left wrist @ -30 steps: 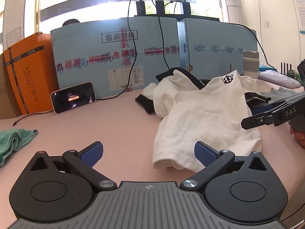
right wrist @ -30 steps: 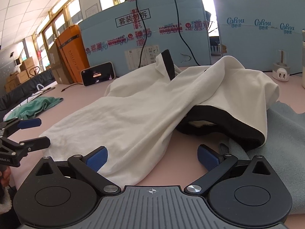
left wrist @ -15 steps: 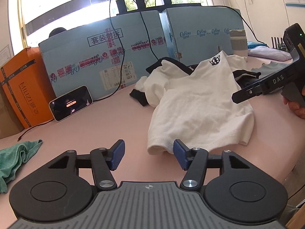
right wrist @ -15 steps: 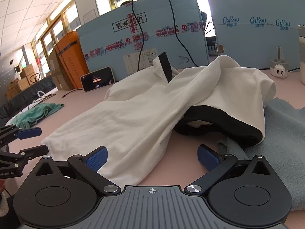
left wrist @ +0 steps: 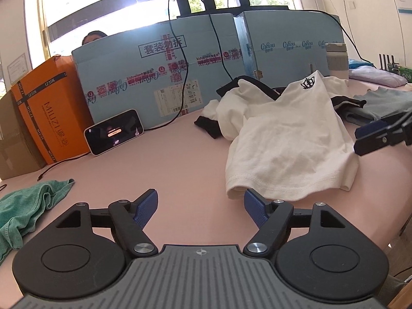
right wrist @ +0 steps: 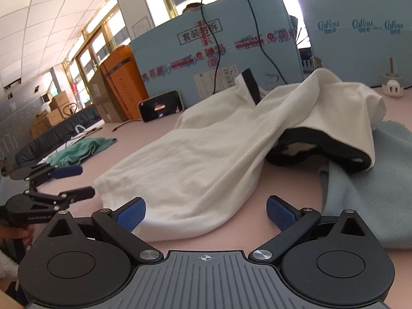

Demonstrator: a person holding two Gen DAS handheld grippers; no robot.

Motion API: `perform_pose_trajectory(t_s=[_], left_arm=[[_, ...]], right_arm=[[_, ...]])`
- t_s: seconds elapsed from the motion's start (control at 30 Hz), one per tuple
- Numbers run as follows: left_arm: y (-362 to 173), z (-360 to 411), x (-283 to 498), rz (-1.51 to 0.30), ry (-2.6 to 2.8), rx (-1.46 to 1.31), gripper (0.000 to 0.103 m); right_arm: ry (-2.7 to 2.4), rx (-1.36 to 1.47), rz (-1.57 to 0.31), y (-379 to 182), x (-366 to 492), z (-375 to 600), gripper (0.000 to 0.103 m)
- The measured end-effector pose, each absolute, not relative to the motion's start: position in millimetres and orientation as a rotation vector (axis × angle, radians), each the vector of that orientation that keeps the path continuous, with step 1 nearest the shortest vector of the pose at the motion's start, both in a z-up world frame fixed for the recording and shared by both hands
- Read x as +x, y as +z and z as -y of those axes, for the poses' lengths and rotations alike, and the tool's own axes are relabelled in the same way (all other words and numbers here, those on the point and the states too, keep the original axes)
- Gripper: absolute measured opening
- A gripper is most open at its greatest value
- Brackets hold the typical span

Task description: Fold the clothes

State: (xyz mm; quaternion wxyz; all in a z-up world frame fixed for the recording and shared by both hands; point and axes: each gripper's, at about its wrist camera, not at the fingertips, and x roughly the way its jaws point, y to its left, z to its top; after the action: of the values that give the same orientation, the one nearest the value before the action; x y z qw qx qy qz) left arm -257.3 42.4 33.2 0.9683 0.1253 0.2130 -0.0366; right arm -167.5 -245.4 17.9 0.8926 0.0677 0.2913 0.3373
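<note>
A white shirt [left wrist: 288, 152] lies rumpled on the pink surface [left wrist: 167, 164]. It has black trim and a small black crown mark near its far end. Its hem is the near edge, and it sits just beyond the left gripper [left wrist: 200, 206], a little to the right.

The left gripper's jaws are opening. Nothing is between them but bare surface. The right pad [left wrist: 253, 206] is close to the shirt's hem, but I cannot tell if it touches.

The right gripper [right wrist: 206, 212] is wide open too. The near edge of the shirt lies between its jaws, and the pads do not press on it. In the left view this gripper pokes in from the right side, at the shirt's right edge.

A grey-blue cloth [right wrist: 370, 193] lies to the right of the shirt, partly under it. A green cloth [left wrist: 28, 211] lies bunched up on the near left of the surface, well apart from the shirt.

At the far side stand blue boxes [left wrist: 164, 77] with black cables hanging over them. An orange box [left wrist: 49, 108] stands to their left. A phone [left wrist: 114, 131] leans in front of the boxes, its screen lit.
</note>
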Motion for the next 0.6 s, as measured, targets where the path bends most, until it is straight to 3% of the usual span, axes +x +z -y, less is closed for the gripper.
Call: perform_pose_trajectory(t_s=[0.13, 0.33, 0.37, 0.4, 0.5, 0.6], left_arm=[[32, -34, -252, -0.428, -0.118, 0.256, 0.079], [29, -24, -255, -0.423, -0.138, 0.256, 0.082], [28, -25, -256, -0.423, -0.136, 0.250, 0.083], [27, -26, -258, -0.426, -0.133, 0.245, 0.087], [24, -29, -259, -0.450, -0.133, 0.241, 0.090], [23, -30, -259, -0.461, -0.130, 0.256, 0.090]], right_arm=[[0.695, 0.044, -0.574, 18, -189, 233, 0.100], [0.712, -0.021, -0.576, 19, -186, 205, 0.091], [0.692, -0.041, -0.569, 19, -184, 200, 0.078], [0.671, -0.056, -0.559, 20, -183, 197, 0.059], [0.645, -0.031, -0.548, 23, -177, 200, 0.019], [0.645, 0.006, -0.529, 29, -178, 210, 0.010]])
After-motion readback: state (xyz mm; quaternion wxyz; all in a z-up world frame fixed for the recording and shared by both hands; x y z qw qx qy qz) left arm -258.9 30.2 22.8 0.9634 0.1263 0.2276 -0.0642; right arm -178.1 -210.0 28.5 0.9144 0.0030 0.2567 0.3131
